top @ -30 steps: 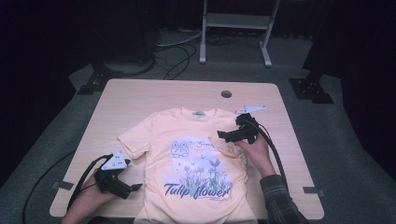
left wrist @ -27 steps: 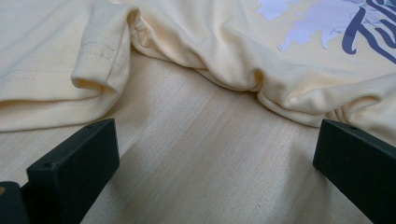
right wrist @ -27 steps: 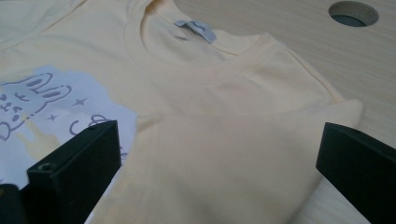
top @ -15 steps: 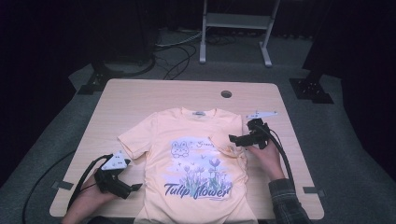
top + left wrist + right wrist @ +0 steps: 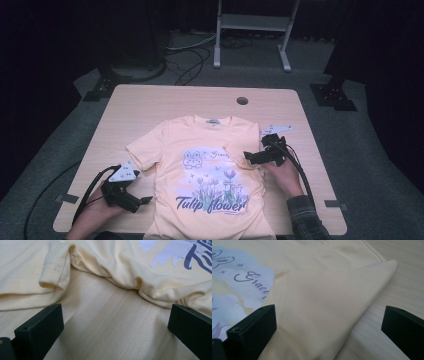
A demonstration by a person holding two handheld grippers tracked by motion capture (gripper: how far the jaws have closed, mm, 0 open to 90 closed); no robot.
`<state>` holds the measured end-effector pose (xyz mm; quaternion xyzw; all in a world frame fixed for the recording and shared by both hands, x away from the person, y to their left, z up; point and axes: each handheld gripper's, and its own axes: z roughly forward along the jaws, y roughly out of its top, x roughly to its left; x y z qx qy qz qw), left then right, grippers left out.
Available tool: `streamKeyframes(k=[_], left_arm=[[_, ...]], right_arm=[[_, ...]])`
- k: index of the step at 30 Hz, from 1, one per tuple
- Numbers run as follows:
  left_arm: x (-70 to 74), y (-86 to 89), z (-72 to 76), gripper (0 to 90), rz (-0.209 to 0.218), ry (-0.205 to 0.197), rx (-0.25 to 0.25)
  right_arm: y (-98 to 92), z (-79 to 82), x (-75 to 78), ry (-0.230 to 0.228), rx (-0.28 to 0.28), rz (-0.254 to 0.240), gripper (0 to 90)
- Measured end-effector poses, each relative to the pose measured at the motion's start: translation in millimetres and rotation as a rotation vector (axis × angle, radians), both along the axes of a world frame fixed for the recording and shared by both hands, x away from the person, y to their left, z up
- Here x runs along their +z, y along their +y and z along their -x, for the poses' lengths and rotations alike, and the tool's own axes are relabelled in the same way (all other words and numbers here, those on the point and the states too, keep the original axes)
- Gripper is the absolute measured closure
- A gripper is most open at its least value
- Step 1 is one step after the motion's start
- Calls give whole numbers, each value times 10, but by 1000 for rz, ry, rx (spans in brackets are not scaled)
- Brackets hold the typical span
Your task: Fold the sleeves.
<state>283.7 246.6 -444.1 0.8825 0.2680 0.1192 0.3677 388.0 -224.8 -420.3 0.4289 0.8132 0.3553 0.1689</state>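
T-shirt [image 5: 205,175] flat on table [image 5: 165,105], right sleeve [image 5: 332,297] folded inward, left sleeve [image 5: 53,272] unfolded; both grippers, left [image 5: 142,201] and right [image 5: 250,157], open, empty.

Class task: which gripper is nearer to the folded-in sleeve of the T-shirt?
Right. The right gripper hovers at the folded-in sleeve; the left gripper sits across the T-shirt, beside its other edge.
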Motion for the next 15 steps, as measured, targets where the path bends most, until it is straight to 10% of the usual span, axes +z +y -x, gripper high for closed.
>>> streamKeyframes(k=[15], left_arm=[[0,-1,3,0,0,1,2]], right_arm=[[97,123,-153,16,30,116,0]])
